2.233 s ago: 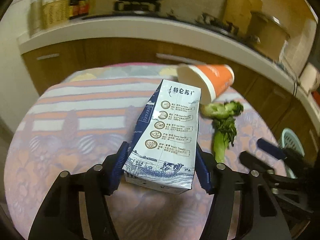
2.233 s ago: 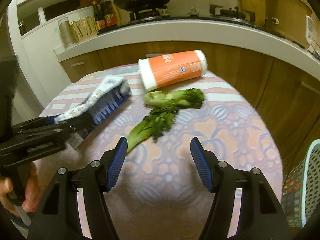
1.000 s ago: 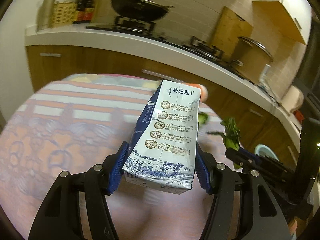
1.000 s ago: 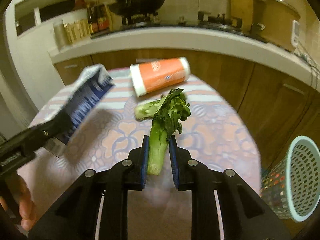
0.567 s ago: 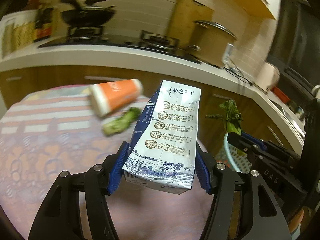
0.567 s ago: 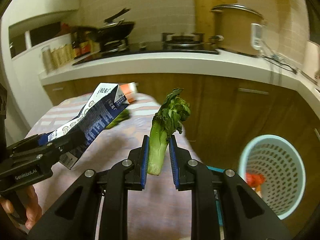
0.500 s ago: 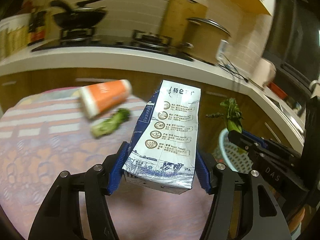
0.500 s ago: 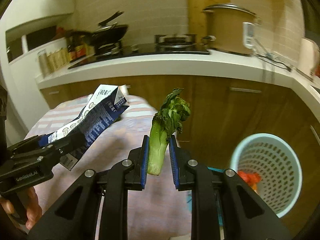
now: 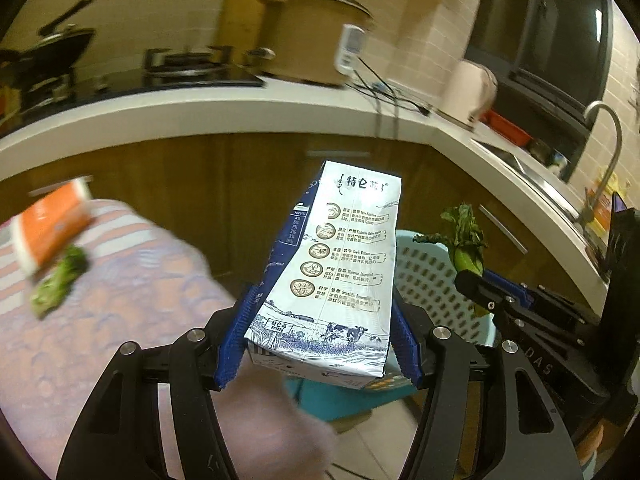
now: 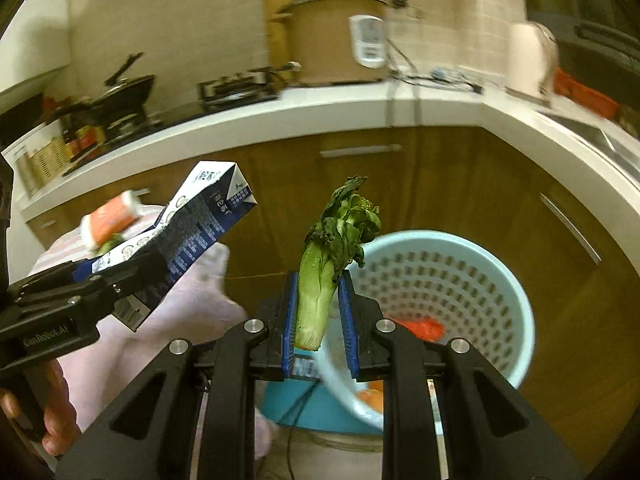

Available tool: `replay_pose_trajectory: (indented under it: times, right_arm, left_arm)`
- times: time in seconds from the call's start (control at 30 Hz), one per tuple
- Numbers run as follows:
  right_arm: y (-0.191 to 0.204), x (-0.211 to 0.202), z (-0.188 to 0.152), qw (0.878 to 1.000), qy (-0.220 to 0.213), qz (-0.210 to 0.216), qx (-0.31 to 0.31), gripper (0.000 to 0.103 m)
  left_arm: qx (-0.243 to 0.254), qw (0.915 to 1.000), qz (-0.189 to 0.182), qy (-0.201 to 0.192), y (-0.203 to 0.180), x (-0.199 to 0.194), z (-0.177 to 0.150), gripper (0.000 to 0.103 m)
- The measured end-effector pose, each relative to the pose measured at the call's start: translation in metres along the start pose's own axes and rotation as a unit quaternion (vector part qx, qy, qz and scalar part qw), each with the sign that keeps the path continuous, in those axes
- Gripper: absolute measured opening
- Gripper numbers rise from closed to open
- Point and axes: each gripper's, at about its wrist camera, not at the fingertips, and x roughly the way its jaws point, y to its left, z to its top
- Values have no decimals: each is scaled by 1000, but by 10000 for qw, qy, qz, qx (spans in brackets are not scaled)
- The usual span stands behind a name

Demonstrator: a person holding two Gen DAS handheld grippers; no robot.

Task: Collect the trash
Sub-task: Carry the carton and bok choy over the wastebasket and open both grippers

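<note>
While the left claw [image 9: 320, 328] clamps a milk carton [image 9: 336, 268] at center frame, the right claw [image 10: 318, 320] pinches a leafy green stalk [image 10: 328, 264] upright. Behind both sits a pale blue perforated basket [image 10: 500, 280] at lower right; an orange cup [image 9: 48, 224] lies on the table [image 9: 120, 280] at left.
</note>
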Motion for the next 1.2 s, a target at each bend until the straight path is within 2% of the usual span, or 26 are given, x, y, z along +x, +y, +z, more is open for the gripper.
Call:
replay_pose_trajectory:
  times: [0.23,0.43,0.73,1.03,1.2]
  right_arm:
    - [-59,16,-12,9979,349,-240,492,17]
    - [-85,30,-20,9952,619,-352,672,18]
    - [-99,42,-31,9922,898,-339,794,18]
    - [-111,45,-38,9891,1041,-292,1001,22]
    - [-114,40,-36,9896,950,-289,1044,33]
  left_arm:
    - [131,9987,-205,441,-37,53,0,59]
    - [179,9970,-272,707,-54,82,-3,59]
    - [267,9940,-326,1009,-68,110,-5,60]
    - [294,9939,-178,1047,-67,109,-7,70]
    - [229,9951,-196,938,-62,98,-5,70]
